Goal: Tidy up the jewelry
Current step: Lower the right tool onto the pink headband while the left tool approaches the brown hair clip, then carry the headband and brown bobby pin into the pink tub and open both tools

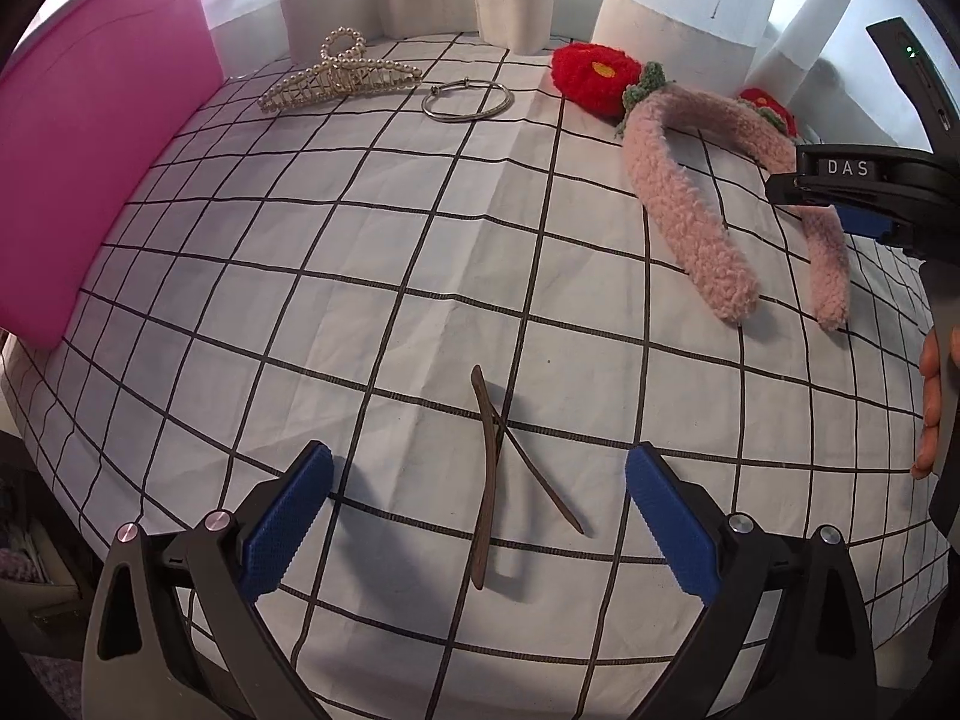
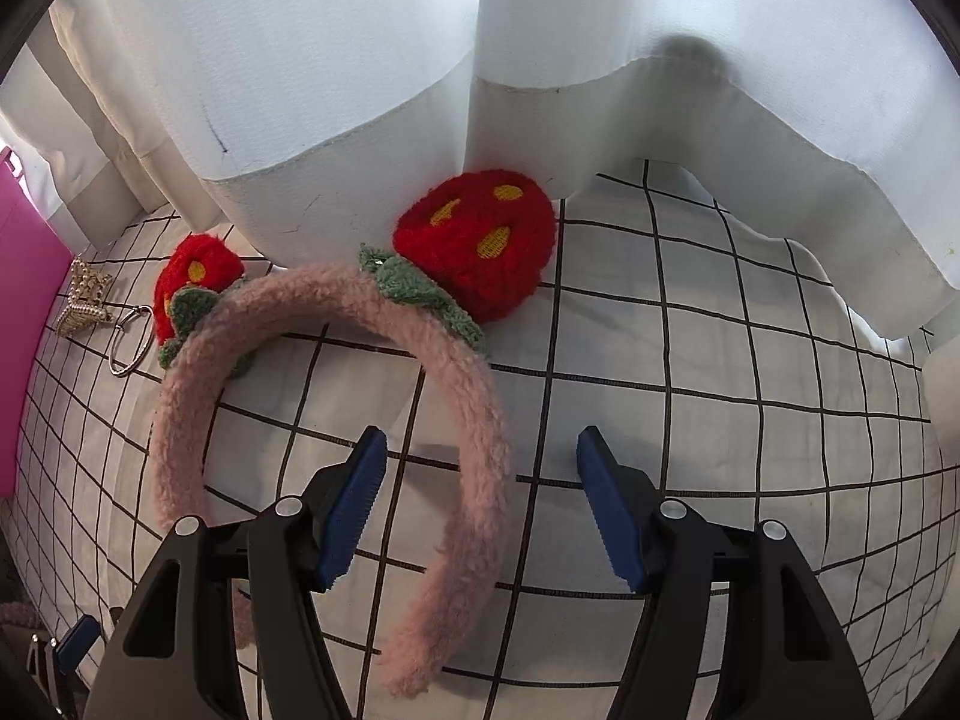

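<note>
Grid tablecloth (image 1: 372,252); left claw (image 1: 480,510) open over hairpin (image 1: 489,480); right claw (image 2: 480,510) open, straddling headband (image 2: 474,396).

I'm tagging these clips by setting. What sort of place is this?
Probably a home, perhaps a bedroom: a surface under a grid-patterned white cloth beside hanging white curtains, with hair accessories laid out, a pearl hair clip and a fluffy pink headband.

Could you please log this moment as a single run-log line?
left claw: open above brown hair clip | right claw: open, over pink headband | nothing held | pink box: untouched
</note>
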A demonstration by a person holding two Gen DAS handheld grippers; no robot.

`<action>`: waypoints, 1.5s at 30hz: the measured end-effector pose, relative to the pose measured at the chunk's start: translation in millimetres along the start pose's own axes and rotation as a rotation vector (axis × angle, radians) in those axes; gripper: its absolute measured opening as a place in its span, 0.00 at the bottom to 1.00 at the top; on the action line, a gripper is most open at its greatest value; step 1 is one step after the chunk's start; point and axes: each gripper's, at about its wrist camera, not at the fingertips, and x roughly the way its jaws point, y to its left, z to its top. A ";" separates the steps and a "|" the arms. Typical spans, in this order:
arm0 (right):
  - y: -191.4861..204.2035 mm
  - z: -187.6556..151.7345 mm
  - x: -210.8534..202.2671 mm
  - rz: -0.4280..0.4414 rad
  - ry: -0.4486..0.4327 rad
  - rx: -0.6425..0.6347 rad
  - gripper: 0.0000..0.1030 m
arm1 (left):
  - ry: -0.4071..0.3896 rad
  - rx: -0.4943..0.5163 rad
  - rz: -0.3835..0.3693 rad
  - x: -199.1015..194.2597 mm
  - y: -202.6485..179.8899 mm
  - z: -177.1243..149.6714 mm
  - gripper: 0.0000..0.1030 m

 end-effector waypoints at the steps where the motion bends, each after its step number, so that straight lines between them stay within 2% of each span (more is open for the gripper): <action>1: 1.1 1.5 0.6 -0.005 -0.014 -0.010 0.62 | -0.006 -0.005 0.002 0.4 -0.5 0.4 0.95; 6: 8.1 7.3 8.5 -0.033 -0.045 -0.052 0.66 | -0.031 -0.021 0.011 0.1 -1.6 0.3 0.95; 11: 12.8 3.8 9.3 -0.025 -0.075 -0.061 0.63 | -0.021 -0.015 0.003 -2.5 -1.9 -0.3 0.92; 12: 13.9 2.8 8.5 -0.017 -0.080 -0.066 0.61 | -0.020 -0.013 0.002 -5.0 -1.2 -2.5 0.88; 13: 16.5 1.3 7.4 -0.014 -0.086 -0.076 0.52 | -0.023 -0.011 0.001 -7.4 -0.7 -3.9 0.82; 14: 20.7 -1.7 4.9 -0.013 -0.094 -0.087 0.32 | -0.025 -0.008 -0.001 -8.8 -0.3 -3.8 0.79; 16: 29.1 -5.8 2.5 -0.031 -0.102 -0.105 0.12 | -0.032 -0.001 -0.005 -12.7 -0.3 -4.3 0.62; 17: 31.3 -7.0 2.5 -0.026 -0.104 -0.107 0.11 | -0.034 -0.001 -0.006 -14.5 0.2 -4.1 0.56; 19: 33.3 -9.2 1.9 -0.028 -0.119 -0.095 0.10 | -0.037 -0.003 -0.007 -17.0 2.8 -3.0 0.30; 20: 34.0 -10.7 1.5 -0.022 -0.123 -0.091 0.10 | -0.037 -0.005 -0.005 -17.4 5.1 -2.3 0.20; 22: 32.8 -16.8 -1.8 -0.011 -0.130 -0.085 0.09 | -0.032 -0.016 -0.021 -17.7 10.6 -1.7 0.12; 27: 30.6 -30.5 -11.8 0.014 -0.150 -0.063 0.08 | -0.031 -0.027 -0.043 -19.8 22.0 -0.6 0.10; 32: 25.1 -41.2 -33.0 0.032 -0.191 -0.061 0.08 | -0.077 -0.044 -0.051 -35.7 35.0 4.4 0.10; 45: 50.4 -60.5 -91.3 0.078 -0.267 -0.085 0.08 | -0.201 -0.041 -0.041 -89.9 69.4 28.7 0.10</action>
